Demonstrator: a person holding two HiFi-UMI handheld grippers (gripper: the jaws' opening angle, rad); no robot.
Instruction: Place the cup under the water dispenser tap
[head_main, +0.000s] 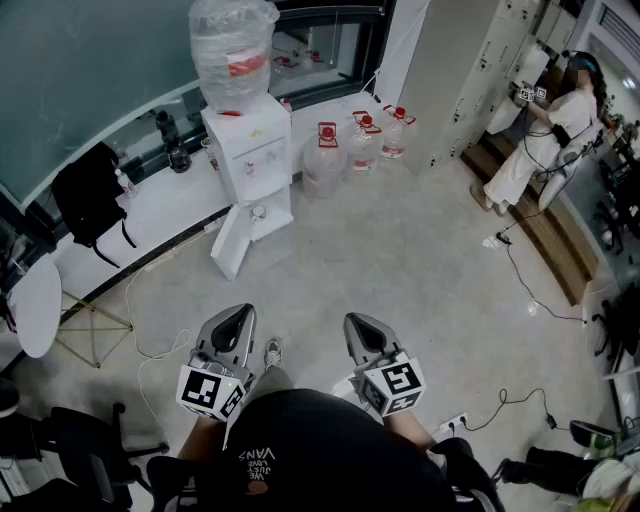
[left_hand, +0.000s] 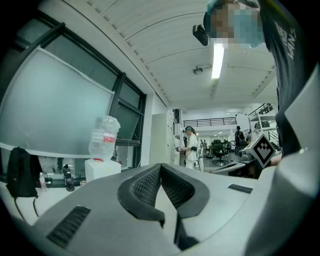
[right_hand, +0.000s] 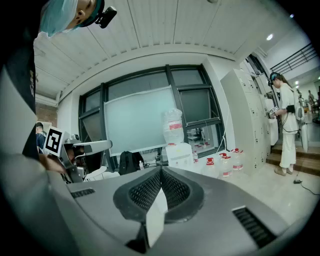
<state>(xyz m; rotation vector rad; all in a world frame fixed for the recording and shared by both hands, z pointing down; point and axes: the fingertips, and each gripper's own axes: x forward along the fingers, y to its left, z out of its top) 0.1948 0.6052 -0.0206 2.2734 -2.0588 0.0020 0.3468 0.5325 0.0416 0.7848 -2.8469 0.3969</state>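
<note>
head view: 1 water dispenser w/ 3 floor jugs.

**Water dispenser**: a white floor-standing cabinet, upright against the low white ledge below the windows. An upturned clear bottle with a red label sits on top. The tap on the front face is too small to resolve. The lower door stands swung open. A small pale ring-shaped object lies at the open lower compartment; whether it is the cup cannot be told.
</note>
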